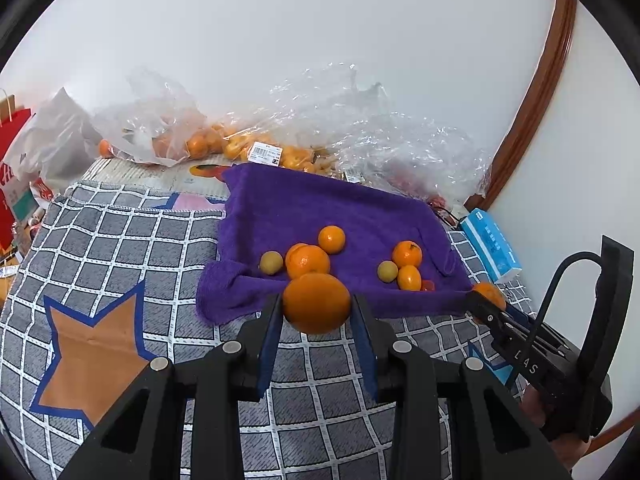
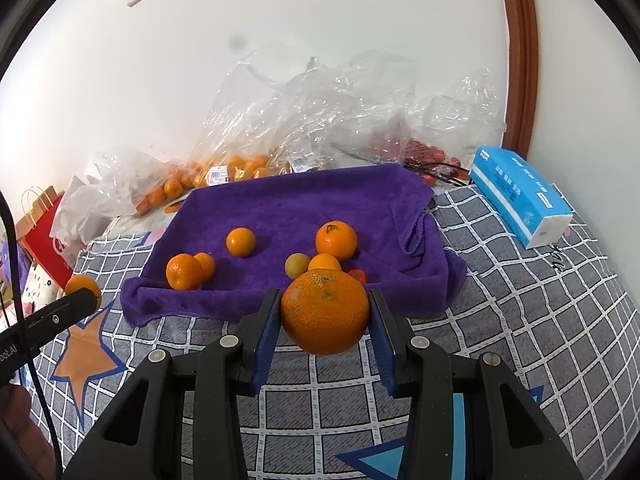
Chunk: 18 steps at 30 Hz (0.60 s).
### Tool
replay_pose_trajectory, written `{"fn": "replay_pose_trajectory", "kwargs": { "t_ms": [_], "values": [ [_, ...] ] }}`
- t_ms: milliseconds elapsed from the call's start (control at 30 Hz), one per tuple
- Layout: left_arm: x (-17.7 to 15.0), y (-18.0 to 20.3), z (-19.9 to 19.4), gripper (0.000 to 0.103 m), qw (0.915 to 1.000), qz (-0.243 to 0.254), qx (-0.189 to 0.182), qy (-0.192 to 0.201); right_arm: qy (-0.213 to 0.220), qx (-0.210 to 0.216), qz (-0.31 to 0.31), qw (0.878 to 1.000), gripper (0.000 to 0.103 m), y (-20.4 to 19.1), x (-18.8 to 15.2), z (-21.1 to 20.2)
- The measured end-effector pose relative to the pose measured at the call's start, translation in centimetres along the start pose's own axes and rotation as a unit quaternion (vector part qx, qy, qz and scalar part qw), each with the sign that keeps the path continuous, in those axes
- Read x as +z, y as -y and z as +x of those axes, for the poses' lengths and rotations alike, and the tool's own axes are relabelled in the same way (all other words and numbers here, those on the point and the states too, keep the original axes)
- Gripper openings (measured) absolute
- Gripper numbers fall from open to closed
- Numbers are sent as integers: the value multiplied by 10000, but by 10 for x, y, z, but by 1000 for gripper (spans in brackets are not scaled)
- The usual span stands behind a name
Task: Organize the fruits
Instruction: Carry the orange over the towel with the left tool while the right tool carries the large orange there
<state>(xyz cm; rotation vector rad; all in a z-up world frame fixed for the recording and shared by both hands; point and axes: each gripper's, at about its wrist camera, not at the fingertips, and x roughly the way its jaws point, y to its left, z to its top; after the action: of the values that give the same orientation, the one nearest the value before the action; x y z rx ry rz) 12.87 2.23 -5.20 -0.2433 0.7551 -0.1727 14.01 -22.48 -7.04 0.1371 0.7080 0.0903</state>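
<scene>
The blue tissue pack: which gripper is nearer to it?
Right. The right gripper is just left of the tissue pack; the left gripper is farther left.

Left tongs (image 1: 316,310) clamped on an orange (image 1: 317,303), right tongs (image 2: 325,312) clamped on another orange (image 2: 325,311)

Your left gripper (image 1: 316,308) and right gripper (image 2: 324,312) each clamp an orange (image 1: 317,307) (image 2: 325,312) before the towel's (image 2: 288,208) near edge. On the towel: loose fruits (image 2: 336,240). Behind it, plastic bags (image 2: 320,112) against the wall; to its right, a tissue pack (image 2: 520,196). All rest on the blanket (image 2: 540,300).
</scene>
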Motion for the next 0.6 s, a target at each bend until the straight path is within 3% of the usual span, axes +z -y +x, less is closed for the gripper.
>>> {"fn": "replay_pose_trajectory", "kwargs": {
  "t_ms": [600],
  "values": [
    [18, 0, 23, 33, 10000, -37, 8, -46, 14, 5, 60, 10000, 43, 7, 17, 19]
  ]
}}
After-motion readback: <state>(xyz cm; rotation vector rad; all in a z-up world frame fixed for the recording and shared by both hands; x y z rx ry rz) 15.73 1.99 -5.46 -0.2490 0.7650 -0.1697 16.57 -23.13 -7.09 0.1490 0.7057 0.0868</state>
